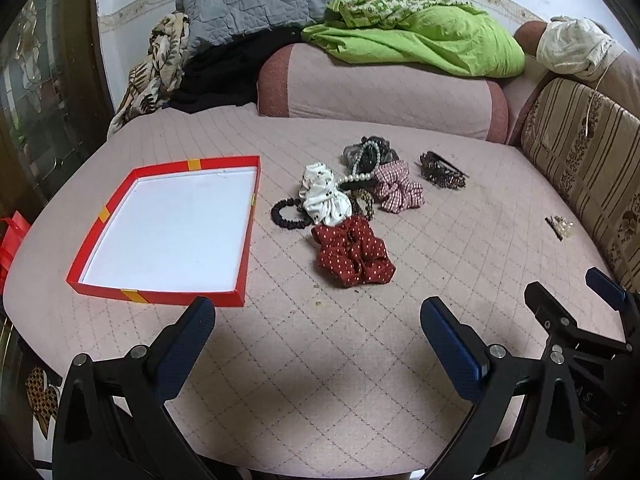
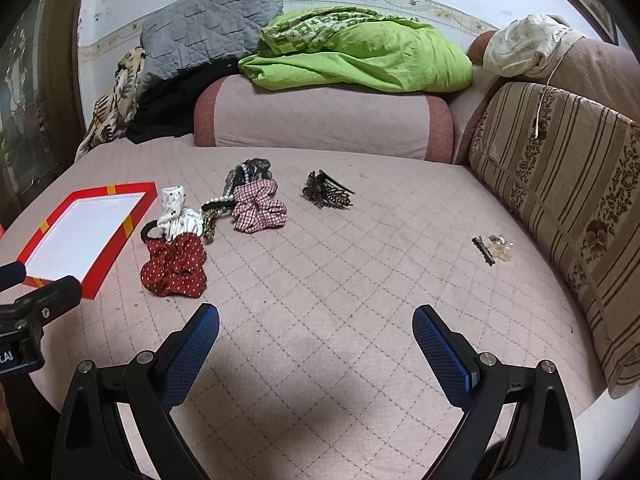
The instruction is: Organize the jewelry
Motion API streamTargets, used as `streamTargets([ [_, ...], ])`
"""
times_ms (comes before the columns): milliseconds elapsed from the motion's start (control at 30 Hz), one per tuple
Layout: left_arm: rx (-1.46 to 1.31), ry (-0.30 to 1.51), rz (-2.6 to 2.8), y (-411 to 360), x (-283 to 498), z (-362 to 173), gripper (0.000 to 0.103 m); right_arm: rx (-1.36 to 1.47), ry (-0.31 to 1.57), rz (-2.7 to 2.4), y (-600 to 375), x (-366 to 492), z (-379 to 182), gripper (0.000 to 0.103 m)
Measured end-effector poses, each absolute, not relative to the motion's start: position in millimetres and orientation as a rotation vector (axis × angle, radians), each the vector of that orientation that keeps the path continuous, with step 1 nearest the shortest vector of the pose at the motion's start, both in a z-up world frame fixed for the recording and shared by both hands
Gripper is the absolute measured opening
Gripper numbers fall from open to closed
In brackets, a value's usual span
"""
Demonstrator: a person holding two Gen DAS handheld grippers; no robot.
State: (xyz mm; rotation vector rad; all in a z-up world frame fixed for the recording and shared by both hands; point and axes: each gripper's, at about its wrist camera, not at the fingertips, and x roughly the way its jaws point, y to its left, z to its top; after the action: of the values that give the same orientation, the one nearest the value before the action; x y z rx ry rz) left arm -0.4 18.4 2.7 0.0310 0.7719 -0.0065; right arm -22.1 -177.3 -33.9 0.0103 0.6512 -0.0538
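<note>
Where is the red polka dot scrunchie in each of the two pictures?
Left wrist view: the red dotted scrunchie lies just right of the middle, ahead of the open left gripper.
Right wrist view: it lies left of the middle, ahead and left of the open right gripper.
Shared landmark: the red box, to the scrunchie's left in both views.

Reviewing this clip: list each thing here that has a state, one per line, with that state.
Red box: open, nothing in it.
Left hand-held gripper: open, holding nothing.
Right hand-held gripper: open, holding nothing.
Red dotted scrunchie: on the bed, outside the box.
Pearl string: draped over the scrunchie pile.
Dark hair claw: lying apart from the pile.
Small clips: loose near the striped cushion.
</note>
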Motion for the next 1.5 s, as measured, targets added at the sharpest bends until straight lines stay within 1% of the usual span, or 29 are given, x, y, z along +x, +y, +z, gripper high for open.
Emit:
streamTargets([
  [67,0.037,0.804,-0.001,18.4,-2.2,11.2,0.102,0.013,0.651,-0.060,-179.8,-21.6,-28.6,0.099],
  [133,0.041,0.798,0.002,18.0,-4.8,19.6,0.102,0.019,0.652,-0.067,-183.5,-21.5,-22.1,0.099],
  [333,0.141,0.822,0.027,5.6,-8.9,43.9,0.102,0.046,0.662,-0.066,-190.7,-23.1,-10.9,0.099],
  [533,0.115,0.793,-0.004,3.5,-14.8,48.0,0.102,0.052,0.658,-0.053,-191.0,-22.2,-5.6,0.099],
  [1033,0.075,0.892,0.009,16.3,6.0,10.5,0.102,0.065,0.718,-0.046,-194.0,-2.8,-26.5,0.099],
  [1500,0.069,0.923,0.018,22.1,26.8,-27.4,0.102,0.059,0.791,-0.025,-191.2,22.1,-53.7,0.099],
])
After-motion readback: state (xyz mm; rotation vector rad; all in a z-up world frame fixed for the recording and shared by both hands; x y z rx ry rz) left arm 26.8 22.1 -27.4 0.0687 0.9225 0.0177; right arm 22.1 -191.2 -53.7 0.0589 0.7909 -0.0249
